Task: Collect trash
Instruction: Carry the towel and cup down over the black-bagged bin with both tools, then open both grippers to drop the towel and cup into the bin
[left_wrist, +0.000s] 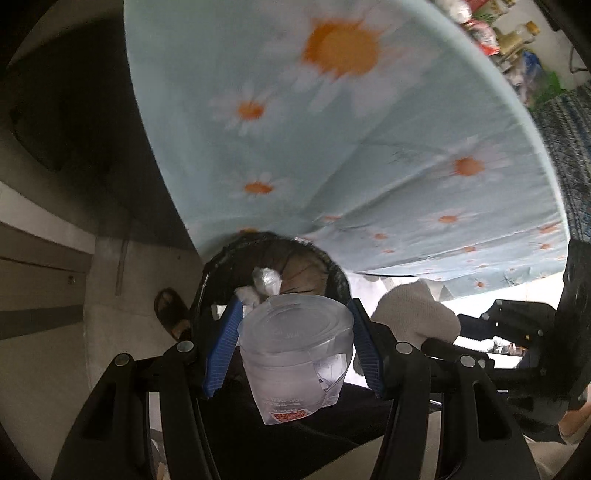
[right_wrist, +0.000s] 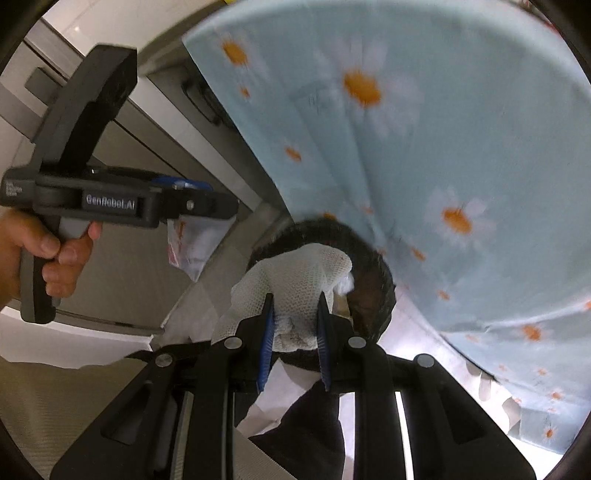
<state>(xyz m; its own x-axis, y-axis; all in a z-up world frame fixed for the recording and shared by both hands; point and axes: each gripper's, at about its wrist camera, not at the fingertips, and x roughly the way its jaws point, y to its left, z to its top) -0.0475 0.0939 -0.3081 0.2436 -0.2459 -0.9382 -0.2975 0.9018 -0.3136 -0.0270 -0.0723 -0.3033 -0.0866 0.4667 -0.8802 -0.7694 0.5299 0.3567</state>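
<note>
My left gripper (left_wrist: 295, 301) is shut on a clear plastic cup (left_wrist: 295, 350), which its blue pads hold by the sides. Just beyond the cup is a black bin (left_wrist: 218, 266) with crumpled white trash (left_wrist: 264, 280) inside. In the right wrist view my right gripper (right_wrist: 295, 297) is shut on a white woven cloth (right_wrist: 295, 266) that bulges over the black bin (right_wrist: 376, 266). The same cloth (left_wrist: 413, 314) shows to the right of the cup. A hand (right_wrist: 55, 251) holds the left gripper (right_wrist: 221, 205) at the left, with the cup (right_wrist: 195, 240) under it.
A round table under a light blue daisy cloth (left_wrist: 332, 147) overhangs the bin on its far side. Bottles and packets (left_wrist: 509, 37) crowd its far edge. A dark sandal (left_wrist: 170, 310) lies on the floor left of the bin. Grey cabinet drawers (right_wrist: 147, 129) stand behind.
</note>
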